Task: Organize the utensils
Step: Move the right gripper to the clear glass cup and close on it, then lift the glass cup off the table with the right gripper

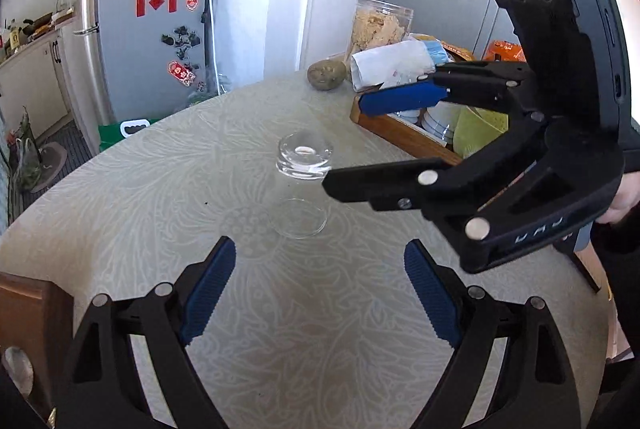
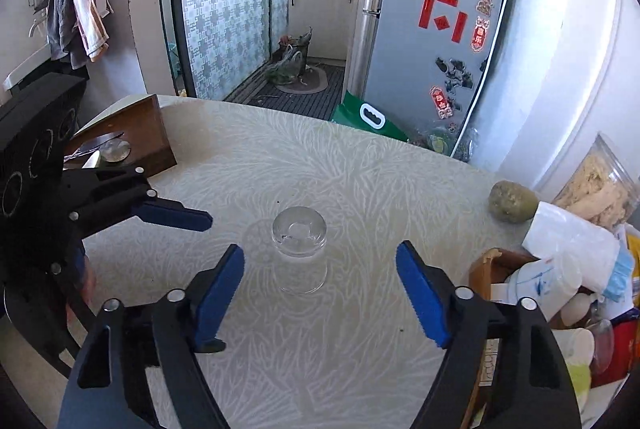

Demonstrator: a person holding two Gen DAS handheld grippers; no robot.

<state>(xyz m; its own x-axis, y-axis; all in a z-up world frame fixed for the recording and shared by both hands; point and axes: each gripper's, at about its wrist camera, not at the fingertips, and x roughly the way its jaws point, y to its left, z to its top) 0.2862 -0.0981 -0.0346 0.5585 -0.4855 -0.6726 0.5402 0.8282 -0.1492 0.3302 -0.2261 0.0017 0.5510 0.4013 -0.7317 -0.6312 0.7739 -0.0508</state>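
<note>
Clear glass [image 2: 299, 249] stands upside down mid-surface [image 2: 360, 181], thick base up, rim flat on the patterned cloth, nothing touching it. Right tongs [image 2: 320, 287] spread wide, glass sits ahead of the gap, just short of the blue pads [image 2: 420, 293], not yet between them as far as the fisheye lets me judge. Left tongs [image 1: 320, 287] also spread, nothing in them, glass [image 1: 302, 185] further ahead of those. In the left view the right tongs [image 1: 376, 145] come in from the side, one finger tip close by the glass base, contact unclear. Wooden box [image 2: 132, 137] with metal utensils at far left edge, wooden tray [image 2: 492, 265] of bowls and cups at right, likely one of these is the target. Handling: glass is rigid, smooth, slippery, breakable, moderately heavy with weight in the thick base, so top-heavy as it stands. Best hold looks like the side wall below the base, pads square on opposite sides, modest squeeze; ribbed pads should help against slip. Gripping the flared rim or the rounded base edge would risk it popping out. Tipping it while closing is the main hazard
</note>
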